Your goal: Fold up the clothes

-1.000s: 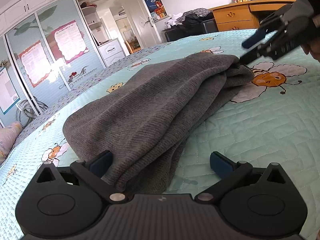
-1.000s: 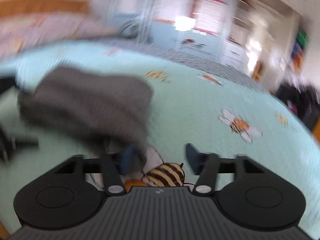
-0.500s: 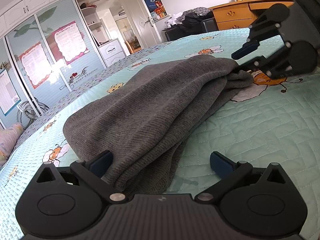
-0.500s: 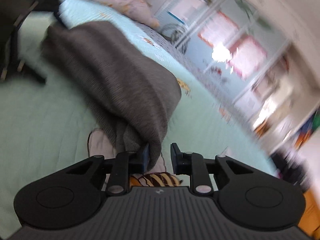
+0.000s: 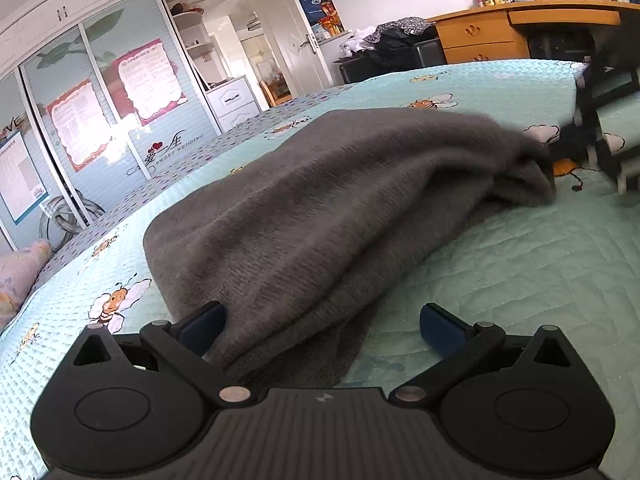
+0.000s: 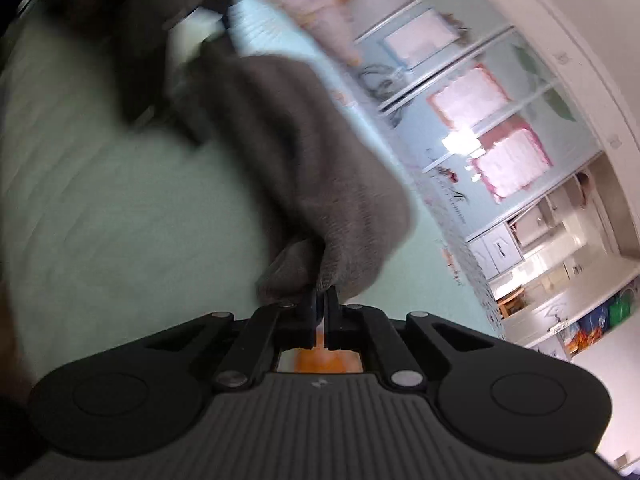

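Observation:
A grey knitted garment [image 5: 328, 208] lies folded lengthwise on the mint bee-print bedspread [image 5: 520, 272]. My left gripper [image 5: 320, 322] is open, its blue-padded fingers either side of the garment's near end, which lies between them. At the far right of the left wrist view, my right gripper [image 5: 560, 152] appears blurred, pinching the garment's far end. In the right wrist view, the right gripper [image 6: 322, 300] is shut on a bunched edge of the grey garment [image 6: 304, 168], and the view is tilted.
Wardrobe doors with pink posters [image 5: 100, 120] line the left side beyond the bed. A wooden desk [image 5: 500, 36] and a dark pile of clothes [image 5: 400, 40] stand behind the bed. A pink pillow [image 5: 16, 276] lies at the far left.
The right gripper came to the garment's far end, closed on it, and now holds it while tilting and moving. The left gripper stayed open and still.

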Motion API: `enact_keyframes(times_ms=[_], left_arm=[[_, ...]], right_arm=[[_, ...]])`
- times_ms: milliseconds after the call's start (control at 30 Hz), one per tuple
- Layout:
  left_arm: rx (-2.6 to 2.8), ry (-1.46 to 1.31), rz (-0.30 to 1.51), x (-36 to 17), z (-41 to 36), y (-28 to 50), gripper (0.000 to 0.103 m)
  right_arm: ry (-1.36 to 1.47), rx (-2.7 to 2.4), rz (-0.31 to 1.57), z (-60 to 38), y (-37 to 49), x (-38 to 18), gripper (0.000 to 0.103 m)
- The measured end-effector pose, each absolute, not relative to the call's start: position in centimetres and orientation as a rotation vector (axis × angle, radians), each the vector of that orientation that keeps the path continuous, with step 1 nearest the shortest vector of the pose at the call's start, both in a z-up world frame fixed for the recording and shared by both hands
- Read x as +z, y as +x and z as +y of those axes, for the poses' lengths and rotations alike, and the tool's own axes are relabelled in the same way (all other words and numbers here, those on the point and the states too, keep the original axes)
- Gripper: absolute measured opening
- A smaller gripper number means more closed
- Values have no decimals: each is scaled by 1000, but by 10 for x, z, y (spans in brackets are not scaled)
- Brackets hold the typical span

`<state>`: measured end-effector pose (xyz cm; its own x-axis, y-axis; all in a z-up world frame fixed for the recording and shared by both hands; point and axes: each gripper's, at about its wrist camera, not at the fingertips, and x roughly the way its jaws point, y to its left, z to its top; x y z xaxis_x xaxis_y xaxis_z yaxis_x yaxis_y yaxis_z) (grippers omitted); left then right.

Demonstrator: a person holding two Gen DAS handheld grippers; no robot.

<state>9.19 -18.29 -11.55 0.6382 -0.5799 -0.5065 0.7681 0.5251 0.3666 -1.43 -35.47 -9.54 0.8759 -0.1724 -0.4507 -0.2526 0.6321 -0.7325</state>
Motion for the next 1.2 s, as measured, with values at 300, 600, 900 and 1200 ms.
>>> enact_keyframes(times_ms=[300,600,900,1200], left_arm=[[-826,604,342,-112,-178,94,102],[-951,486,230,-45,-182,74,102],[-1021,432,348,-38,-214,113,102],[-977,448,426,-77,-196,103,102]], right_arm=[[-924,35,513,-341,-26,-91,4],[-816,59,529,-354,-30,-93,4],[-749,101,530,-350,-51,-93,3],[-516,137,517,-372,-65,-59,5]])
